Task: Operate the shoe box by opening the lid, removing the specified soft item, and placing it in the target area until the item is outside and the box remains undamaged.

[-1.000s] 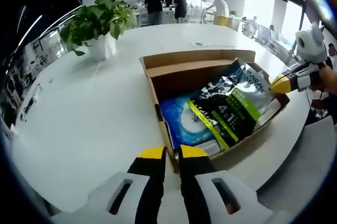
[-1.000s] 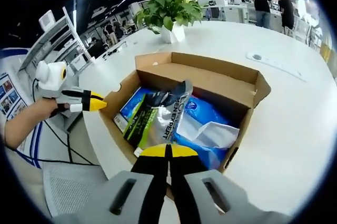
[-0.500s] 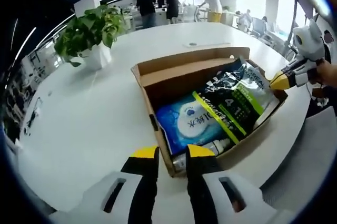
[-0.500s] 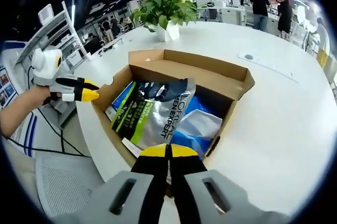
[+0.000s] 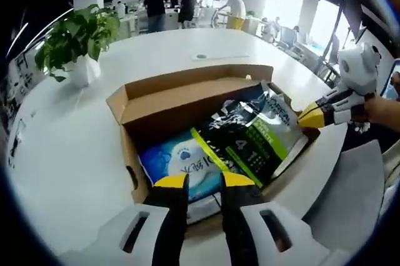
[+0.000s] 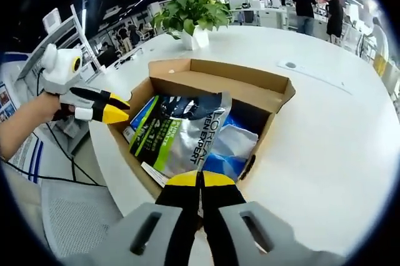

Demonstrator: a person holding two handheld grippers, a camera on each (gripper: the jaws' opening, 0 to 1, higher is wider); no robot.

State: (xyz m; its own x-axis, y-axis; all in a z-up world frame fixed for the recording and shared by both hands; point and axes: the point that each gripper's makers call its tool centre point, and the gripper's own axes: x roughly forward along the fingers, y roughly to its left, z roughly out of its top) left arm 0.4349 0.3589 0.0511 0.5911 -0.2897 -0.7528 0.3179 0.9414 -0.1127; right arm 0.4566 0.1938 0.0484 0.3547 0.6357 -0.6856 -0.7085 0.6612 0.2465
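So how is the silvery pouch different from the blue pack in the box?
The silvery pouch lies on top; the blue pack sits underneath, partly hidden. The pouch is black, silver and green; the pack is blue with a white patch. Both are soft packs inside the open cardboard box.

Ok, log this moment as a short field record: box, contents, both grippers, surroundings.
box: cardboard shoe box, lid open, on white table
contents: silver-and-green pouch lying on top of blue pack
right gripper: jaws together, at the box's near edge
left gripper: jaws slightly apart, above the box's near wall
surroundings: potted plant on the table beyond the box
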